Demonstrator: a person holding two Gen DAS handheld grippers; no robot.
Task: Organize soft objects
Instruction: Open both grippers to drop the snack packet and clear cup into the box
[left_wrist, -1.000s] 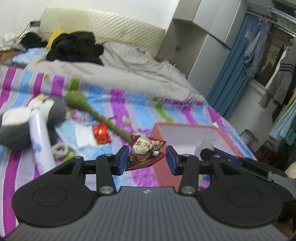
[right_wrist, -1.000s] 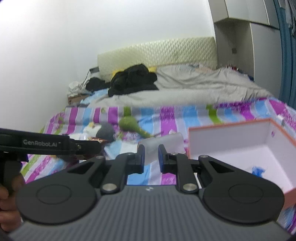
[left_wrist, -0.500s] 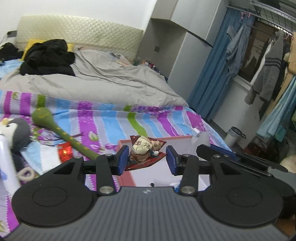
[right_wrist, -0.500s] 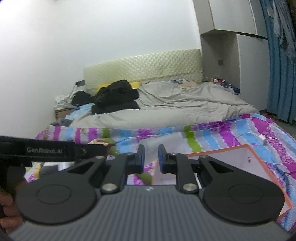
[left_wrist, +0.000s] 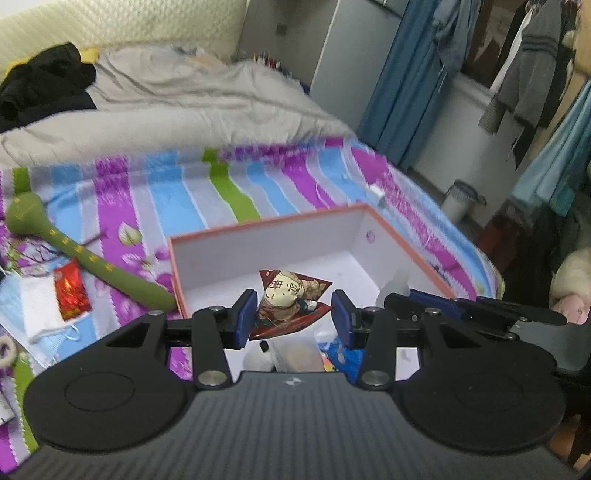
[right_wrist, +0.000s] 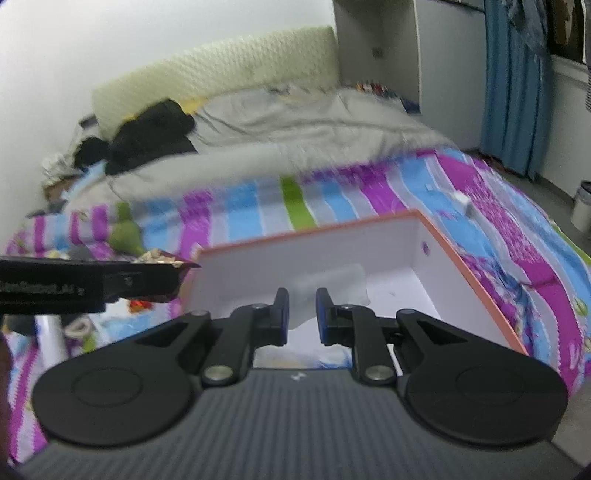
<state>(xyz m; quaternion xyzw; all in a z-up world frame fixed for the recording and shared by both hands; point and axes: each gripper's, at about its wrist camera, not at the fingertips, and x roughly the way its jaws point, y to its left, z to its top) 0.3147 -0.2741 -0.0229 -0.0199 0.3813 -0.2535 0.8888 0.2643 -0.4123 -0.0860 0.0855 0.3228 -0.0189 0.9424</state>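
Carrying the printed pouch (left_wrist: 291, 301) in the left gripper (left_wrist: 293, 321), its jaws pinching it over the open box (left_wrist: 400, 238); lower it well inside before letting go. The right gripper (right_wrist: 298, 314) pinches a translucent bag (right_wrist: 332, 282) over the same box

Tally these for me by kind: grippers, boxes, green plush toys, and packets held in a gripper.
Grippers: 2 (left gripper, right gripper)
Box: 1
Green plush toy: 1
Held packet: 1
Total: 5
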